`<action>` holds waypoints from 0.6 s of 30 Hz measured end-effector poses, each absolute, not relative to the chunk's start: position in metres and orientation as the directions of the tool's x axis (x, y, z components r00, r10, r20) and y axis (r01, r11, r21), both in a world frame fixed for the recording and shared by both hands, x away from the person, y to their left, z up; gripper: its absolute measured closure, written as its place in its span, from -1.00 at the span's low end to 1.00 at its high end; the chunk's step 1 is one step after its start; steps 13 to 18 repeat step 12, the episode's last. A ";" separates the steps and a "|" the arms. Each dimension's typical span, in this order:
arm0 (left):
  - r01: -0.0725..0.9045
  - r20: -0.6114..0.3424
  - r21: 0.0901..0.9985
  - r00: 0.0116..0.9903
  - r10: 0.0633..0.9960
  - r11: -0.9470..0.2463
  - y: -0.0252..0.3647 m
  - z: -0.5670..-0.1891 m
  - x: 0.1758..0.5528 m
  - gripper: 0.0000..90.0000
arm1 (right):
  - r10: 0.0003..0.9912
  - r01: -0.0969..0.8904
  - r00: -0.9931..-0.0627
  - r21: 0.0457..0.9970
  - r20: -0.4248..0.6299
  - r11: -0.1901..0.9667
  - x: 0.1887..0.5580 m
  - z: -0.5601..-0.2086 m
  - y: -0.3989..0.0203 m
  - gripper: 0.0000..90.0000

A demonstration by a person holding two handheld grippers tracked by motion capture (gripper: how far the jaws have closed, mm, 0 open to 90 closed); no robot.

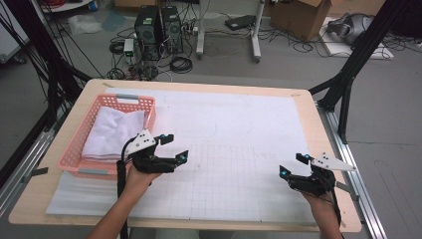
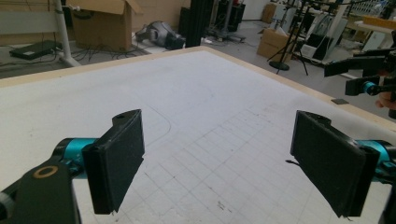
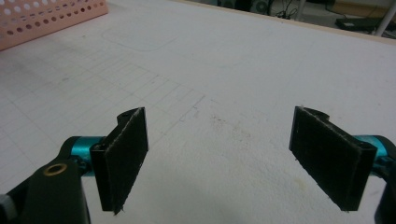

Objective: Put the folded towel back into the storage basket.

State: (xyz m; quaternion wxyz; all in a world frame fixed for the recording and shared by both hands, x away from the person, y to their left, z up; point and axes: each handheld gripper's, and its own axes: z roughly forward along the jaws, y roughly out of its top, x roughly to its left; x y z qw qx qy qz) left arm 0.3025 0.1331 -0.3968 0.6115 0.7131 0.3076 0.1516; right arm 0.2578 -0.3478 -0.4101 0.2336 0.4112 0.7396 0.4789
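A pink plastic basket (image 1: 78, 144) stands at the table's left with a folded white cloth (image 1: 114, 132) inside it. My left gripper (image 1: 175, 146) hovers just right of the basket, open, with nothing between its jaws (image 2: 219, 163). My right gripper (image 1: 293, 165) is near the table's right front edge, also open and empty (image 3: 219, 158). In the right gripper view a corner of the basket (image 3: 42, 21) shows at the top left. The right gripper (image 2: 362, 77) appears far off in the left gripper view.
A white gridded mat (image 1: 234, 149) covers most of the wooden table (image 1: 30, 204). Beyond the far edge the floor holds computer towers (image 1: 159, 32), cables and cardboard boxes (image 1: 303, 17). Black frame struts (image 1: 348, 74) rise at both sides.
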 end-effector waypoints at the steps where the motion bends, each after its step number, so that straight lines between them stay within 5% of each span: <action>1: 0.256 -0.162 0.965 0.765 0.623 -0.063 0.133 -0.397 0.302 -0.60 | 0.831 0.385 -0.554 0.900 0.049 0.204 0.258 -0.410 -0.348 -0.60; 18: 0.258 -0.167 0.965 0.761 0.627 -0.057 0.134 -0.397 0.303 -0.60 | 0.830 0.381 -0.556 0.901 0.044 0.206 0.258 -0.410 -0.348 -0.60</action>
